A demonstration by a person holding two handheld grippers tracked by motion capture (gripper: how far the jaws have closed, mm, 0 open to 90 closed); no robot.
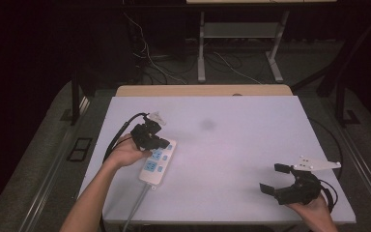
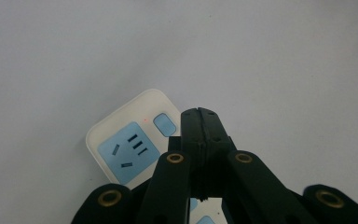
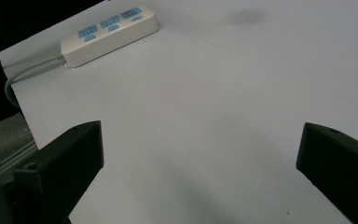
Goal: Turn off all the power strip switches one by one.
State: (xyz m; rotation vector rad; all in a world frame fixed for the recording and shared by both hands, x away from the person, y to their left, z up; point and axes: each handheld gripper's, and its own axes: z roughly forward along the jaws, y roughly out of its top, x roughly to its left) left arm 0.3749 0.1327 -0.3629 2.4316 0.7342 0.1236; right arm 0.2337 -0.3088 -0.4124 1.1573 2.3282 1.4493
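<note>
A white power strip (image 1: 155, 165) with blue sockets lies on the left part of the white table (image 1: 232, 145), its length running toward me. My left gripper (image 1: 164, 143) hovers over the strip's far end, jaws pressed together with nothing between them. In the left gripper view the shut tips (image 2: 199, 113) sit just right of the strip's (image 2: 126, 149) end socket and its blue switch (image 2: 164, 124). My right gripper (image 1: 274, 178) rests near the front right corner, jaws wide apart and empty. The right gripper view has those jaws (image 3: 200, 140) over bare table, with the strip (image 3: 109, 32) far off.
The strip's grey cable (image 1: 136, 207) runs off the table's near edge. A dark smudge (image 1: 206, 124) marks the tabletop at the back middle. Beyond the far edge stand a metal table frame (image 1: 201, 48) and loose floor cables (image 1: 149, 63).
</note>
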